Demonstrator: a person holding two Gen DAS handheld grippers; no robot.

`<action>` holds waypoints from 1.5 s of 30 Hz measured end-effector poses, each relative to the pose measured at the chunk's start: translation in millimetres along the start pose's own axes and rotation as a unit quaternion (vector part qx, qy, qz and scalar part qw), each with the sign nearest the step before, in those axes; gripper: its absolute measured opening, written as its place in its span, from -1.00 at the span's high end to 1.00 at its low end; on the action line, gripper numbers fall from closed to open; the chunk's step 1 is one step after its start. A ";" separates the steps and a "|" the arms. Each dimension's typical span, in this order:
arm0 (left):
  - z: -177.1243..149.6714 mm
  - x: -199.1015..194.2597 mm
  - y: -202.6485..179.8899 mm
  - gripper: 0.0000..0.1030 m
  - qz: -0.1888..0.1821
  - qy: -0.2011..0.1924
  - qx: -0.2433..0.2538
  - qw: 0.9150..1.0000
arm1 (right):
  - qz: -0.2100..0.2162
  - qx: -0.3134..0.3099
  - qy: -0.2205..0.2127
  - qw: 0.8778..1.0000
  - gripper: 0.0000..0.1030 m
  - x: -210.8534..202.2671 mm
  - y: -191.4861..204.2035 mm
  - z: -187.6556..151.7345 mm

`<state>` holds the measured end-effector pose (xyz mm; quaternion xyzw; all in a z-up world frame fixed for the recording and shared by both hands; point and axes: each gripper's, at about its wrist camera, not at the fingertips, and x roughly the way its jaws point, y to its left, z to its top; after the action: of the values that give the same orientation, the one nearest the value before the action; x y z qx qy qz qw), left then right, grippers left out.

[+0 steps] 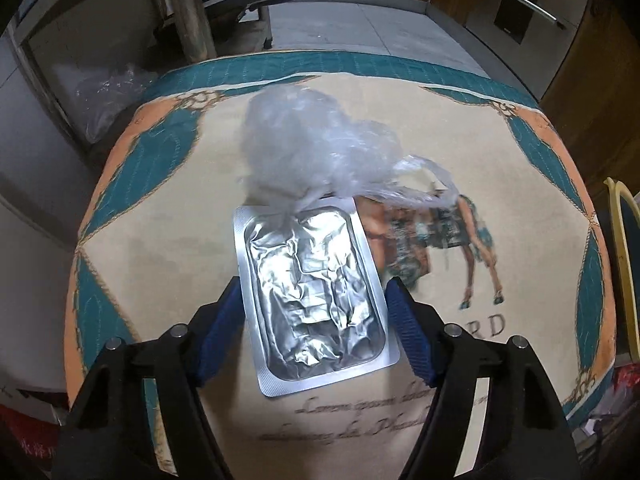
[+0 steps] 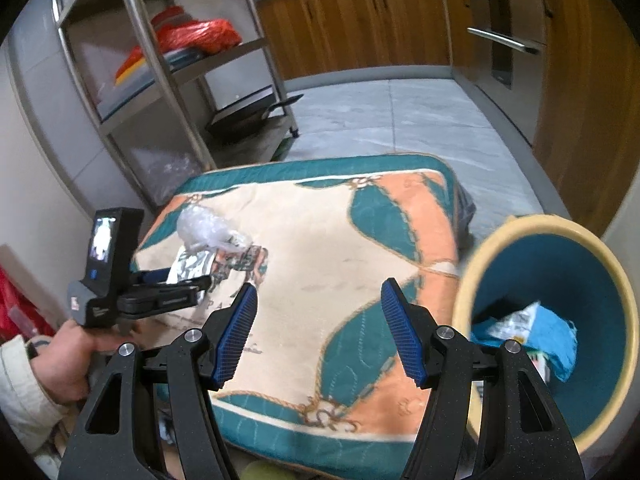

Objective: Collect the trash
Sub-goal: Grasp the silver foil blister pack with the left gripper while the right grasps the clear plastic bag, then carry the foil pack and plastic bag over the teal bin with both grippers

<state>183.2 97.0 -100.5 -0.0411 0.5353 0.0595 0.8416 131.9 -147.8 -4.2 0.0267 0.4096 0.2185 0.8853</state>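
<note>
The left tool [image 1: 314,300] straddles, unclamped, a foil blister pack [image 1: 316,304] on the desk [image 1: 160,240], a plastic bag [image 1: 312,148] at its 12 o'clock, while the right tool [image 2: 318,332] gapes empty beside the bin [image 2: 500,240] already holding some trash, so two pieces seem left.

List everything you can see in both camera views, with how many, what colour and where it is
foil blister pack: 1, silver, on the tablecloth between the left gripper's fingers
plastic bag: 1, clear, crumpled, at the pack's far end
tablecloth: 1, cream, teal and orange, covering the table
bin: 1, cream outside, teal inside, right of the table
trash in bin: several pieces, blue and white
metal shelf rack: 1, steel, beyond the table on the left
red bag: 1, on a rack shelf
wooden cabinets: brown, far wall
left gripper: 1, black with blue pads, open around the pack
right gripper: 1, same colours, open, empty
</note>
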 end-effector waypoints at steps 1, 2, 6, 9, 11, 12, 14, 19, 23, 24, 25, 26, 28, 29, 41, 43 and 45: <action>-1.0 -1.1 4.3 -0.37 -0.007 -0.001 -0.002 1.000 | 0.003 -0.007 0.004 1.000 -0.27 5.9 4.8 2.0; -1.8 -1.8 7.9 -0.37 -0.014 0.000 -0.003 1.000 | 0.006 -0.013 0.006 1.000 -0.27 10.5 8.8 3.5; -6.0 -5.6 22.5 -0.37 -0.025 0.003 -0.015 1.000 | 0.022 -0.051 0.021 0.998 -0.27 36.7 33.1 11.6; -8.4 -8.9 34.8 -0.36 -0.033 0.003 -0.035 0.999 | 0.035 -0.086 0.033 0.995 -0.27 59.8 55.2 20.9; -9.4 -9.4 44.6 -0.36 -0.030 0.007 -0.046 0.998 | 0.044 -0.105 0.039 0.993 -0.27 76.2 68.8 29.0; -10.6 -9.5 49.8 -0.36 -0.031 0.010 -0.057 0.998 | 0.047 -0.111 0.041 0.992 -0.27 83.1 73.0 32.6; -9.0 -9.8 61.4 -0.35 -0.035 0.009 -0.078 0.996 | 0.054 -0.122 0.049 0.990 -0.27 99.5 83.2 40.3; -9.8 -19.9 86.1 -0.35 -0.049 -0.006 -0.128 0.991 | 0.075 -0.155 0.066 0.983 -0.27 136.4 108.7 53.8; -10.4 -26.0 102.2 -0.35 -0.064 -0.020 -0.169 0.983 | 0.078 -0.168 0.082 0.979 -0.27 159.9 121.8 54.3; -10.9 -27.7 105.2 -0.35 -0.068 -0.024 -0.177 0.982 | 0.079 -0.169 0.085 0.979 -0.21 166.2 124.8 54.0; -10.1 -28.8 106.4 -0.35 -0.068 -0.026 -0.182 0.981 | 0.079 -0.169 0.089 0.978 -0.17 172.1 127.1 53.4; -9.9 -30.6 106.9 -0.35 -0.070 -0.030 -0.185 0.980 | 0.077 -0.168 0.093 0.978 -0.15 176.9 128.6 53.7; -9.2 -32.6 106.5 -0.35 -0.073 -0.033 -0.187 0.979 | 0.074 -0.167 0.102 0.978 0.03 187.3 130.6 51.8; -7.6 -32.7 106.2 -0.35 -0.074 -0.033 -0.186 0.979 | 0.074 -0.165 0.104 0.978 0.11 190.2 131.7 50.8; -5.2 -38.8 91.2 -0.35 -0.077 -0.042 -0.162 0.983 | 0.090 -0.141 0.086 0.982 0.84 158.3 119.9 45.6; -4.3 -41.1 85.7 -0.35 -0.082 -0.046 -0.155 0.984 | 0.089 -0.137 0.077 0.984 0.84 144.6 113.0 47.1; -3.1 -43.8 80.2 -0.35 -0.085 -0.050 -0.147 0.984 | 0.083 -0.134 0.067 0.985 0.84 126.9 103.1 48.0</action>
<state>150.5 173.5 -62.6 -0.2068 0.4724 0.0677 0.8541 201.7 3.5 -39.6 -0.0732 0.4312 0.3455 0.8302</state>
